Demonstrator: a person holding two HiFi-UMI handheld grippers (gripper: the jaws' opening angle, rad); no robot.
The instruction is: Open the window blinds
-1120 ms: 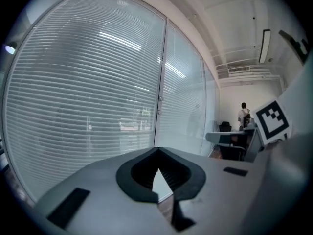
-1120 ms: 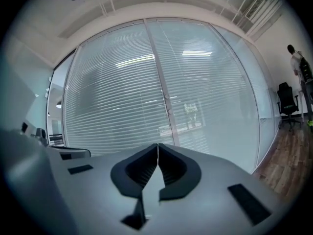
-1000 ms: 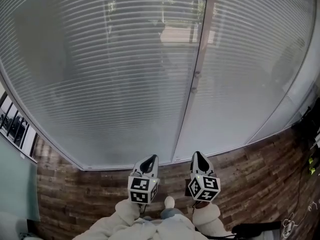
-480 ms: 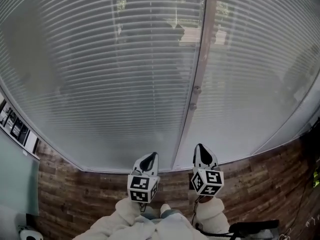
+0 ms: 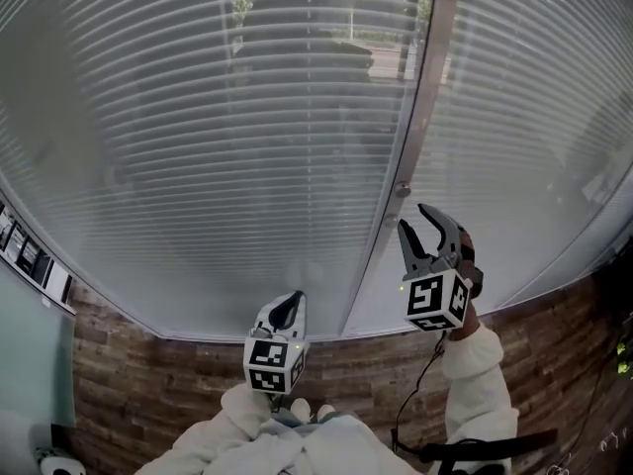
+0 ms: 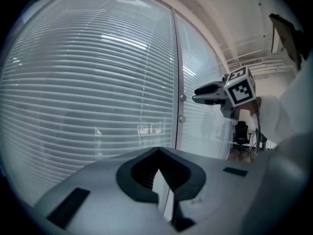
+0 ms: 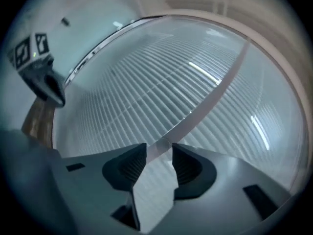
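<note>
Lifted and rolled right hand-held gripper (image 5: 420,222) towards knob (image 5: 403,190), jaws opening on nothing; left hand-held gripper (image 5: 289,307) clenched, empty. Pinch small, stiff, likely slippery knob; spare flimsy blinds (image 5: 198,146).

blinds (image 5: 198,146) pale grey-white, striped with thin horizontal slats. floor (image 5: 129,364) brown wood planks. cubes (image 5: 270,366) white with black square markers. sleeves (image 5: 480,374) white. fingers (image 7: 128,166) dark grey, ribbed.

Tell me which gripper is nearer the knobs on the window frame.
Right. The right gripper sits high, just beside the knobs, jaws opening with nothing between them. The left gripper is lower, near the bottom edge of the blinds.
</note>
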